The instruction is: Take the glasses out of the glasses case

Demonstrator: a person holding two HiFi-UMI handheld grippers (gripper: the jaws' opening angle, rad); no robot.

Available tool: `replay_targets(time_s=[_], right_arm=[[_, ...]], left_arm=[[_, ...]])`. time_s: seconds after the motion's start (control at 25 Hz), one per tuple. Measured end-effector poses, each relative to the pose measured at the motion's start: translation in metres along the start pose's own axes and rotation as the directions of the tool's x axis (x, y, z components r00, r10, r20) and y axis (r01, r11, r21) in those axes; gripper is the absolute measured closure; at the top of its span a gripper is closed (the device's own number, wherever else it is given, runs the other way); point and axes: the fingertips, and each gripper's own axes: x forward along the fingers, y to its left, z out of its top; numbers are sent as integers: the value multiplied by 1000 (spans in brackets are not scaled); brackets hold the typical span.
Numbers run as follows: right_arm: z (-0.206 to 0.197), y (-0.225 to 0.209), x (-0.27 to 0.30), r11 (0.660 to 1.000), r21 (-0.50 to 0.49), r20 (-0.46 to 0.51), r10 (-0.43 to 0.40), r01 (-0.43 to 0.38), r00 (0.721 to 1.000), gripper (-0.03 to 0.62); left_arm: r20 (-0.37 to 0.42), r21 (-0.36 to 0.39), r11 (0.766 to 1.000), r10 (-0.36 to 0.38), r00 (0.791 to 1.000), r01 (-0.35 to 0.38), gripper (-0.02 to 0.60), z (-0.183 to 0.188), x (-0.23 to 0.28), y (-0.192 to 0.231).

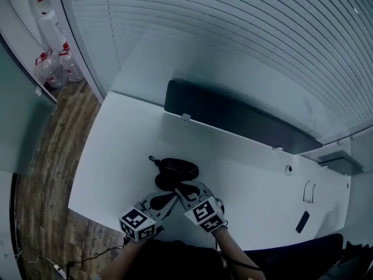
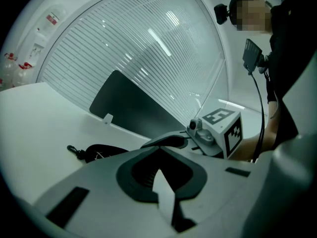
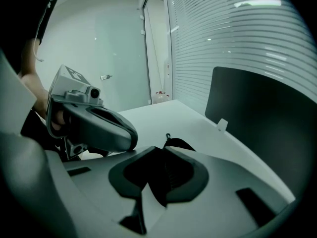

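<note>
The glasses case (image 1: 178,169), black with a short cord loop (image 1: 152,158) at its left end, lies on the white table (image 1: 116,156) well in front of a dark panel (image 1: 233,118); whether it is open, and what is in it, cannot be made out; the left gripper (image 2: 159,149) and right gripper (image 3: 163,147) sit side by side at its near edge, each with its jaw tips drawn together on nothing; a small dark object (image 1: 302,221) lies far right; red-labelled bottles (image 1: 55,69), print too small to read, stand on the wood floor (image 1: 46,156).

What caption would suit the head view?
Left tongs and right tongs at a black glasses case on a white desk.
</note>
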Motion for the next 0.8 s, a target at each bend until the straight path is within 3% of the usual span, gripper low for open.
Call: replay_targets(time_s=[0.8], right_arm=[[-31,-33,28,999,-19,-147,-34,32,989,544]], left_arm=[[-39,-73,997,-8,999,6,578,-16,34,26]])
